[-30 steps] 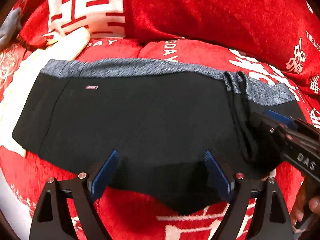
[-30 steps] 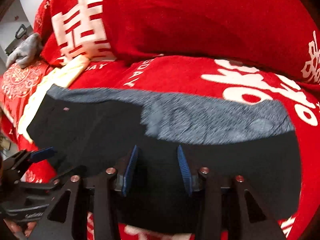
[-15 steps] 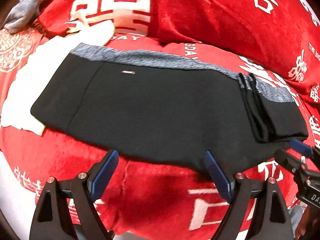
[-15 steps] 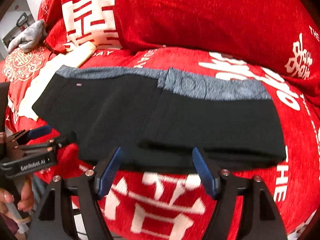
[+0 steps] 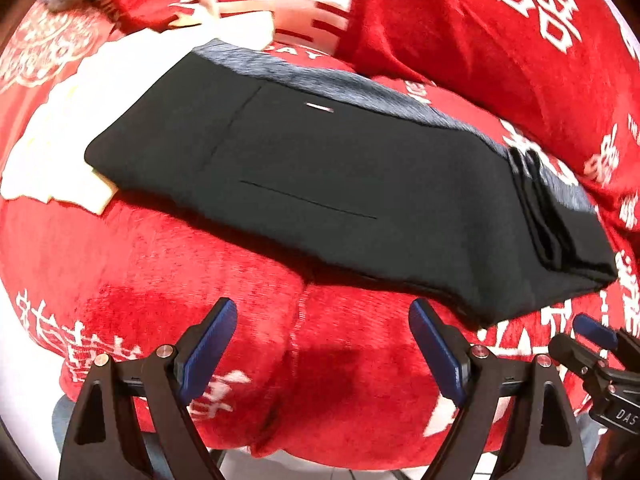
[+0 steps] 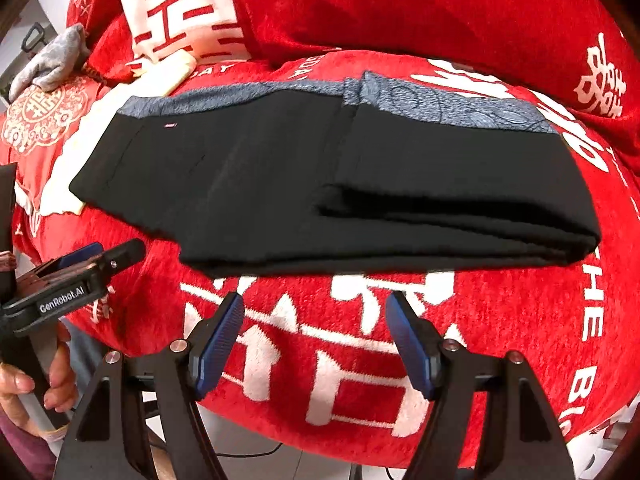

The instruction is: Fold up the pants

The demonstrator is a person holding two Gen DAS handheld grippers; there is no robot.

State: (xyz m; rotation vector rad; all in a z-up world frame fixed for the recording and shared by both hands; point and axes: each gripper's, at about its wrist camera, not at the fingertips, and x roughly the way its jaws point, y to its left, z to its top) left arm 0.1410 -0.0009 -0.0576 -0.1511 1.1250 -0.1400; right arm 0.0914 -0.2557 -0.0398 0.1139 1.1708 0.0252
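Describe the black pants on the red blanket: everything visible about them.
The black pants look like a soft, matte knit with a heathered grey waistband along the far edge and a small pale label near the left end. They lie flat, with the right part folded over into a thicker stack of layers. They rest on the red blanket; their left end overlaps a cream cloth. Neither pair of tongs touches them.

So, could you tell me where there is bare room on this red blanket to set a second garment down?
The widest free patch is the red blanket between the pants' near edge and the blanket's front edge. Left of the pants, a cream cloth and a grey item crowd the surface; behind, the red cushion closes in.
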